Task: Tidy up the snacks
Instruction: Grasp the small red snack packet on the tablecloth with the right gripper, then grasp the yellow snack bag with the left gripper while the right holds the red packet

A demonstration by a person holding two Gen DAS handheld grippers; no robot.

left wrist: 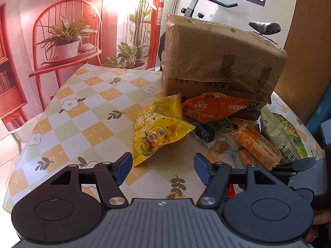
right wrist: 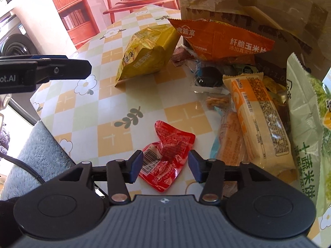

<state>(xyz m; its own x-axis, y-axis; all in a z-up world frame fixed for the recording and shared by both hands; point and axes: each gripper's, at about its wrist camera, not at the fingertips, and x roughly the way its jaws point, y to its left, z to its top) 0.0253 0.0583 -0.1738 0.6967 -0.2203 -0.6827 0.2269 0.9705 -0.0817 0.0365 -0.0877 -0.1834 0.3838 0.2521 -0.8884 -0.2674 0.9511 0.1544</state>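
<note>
We have open surface across the left side, bare checkered cloth a gripper could cross freely. On the right, a snack pile crowds the way, backed by the tall wrapped box at the far side. The yellow bag juts into the middle. A red packet lies near, with clear cloth between it and the yellow bag.
</note>
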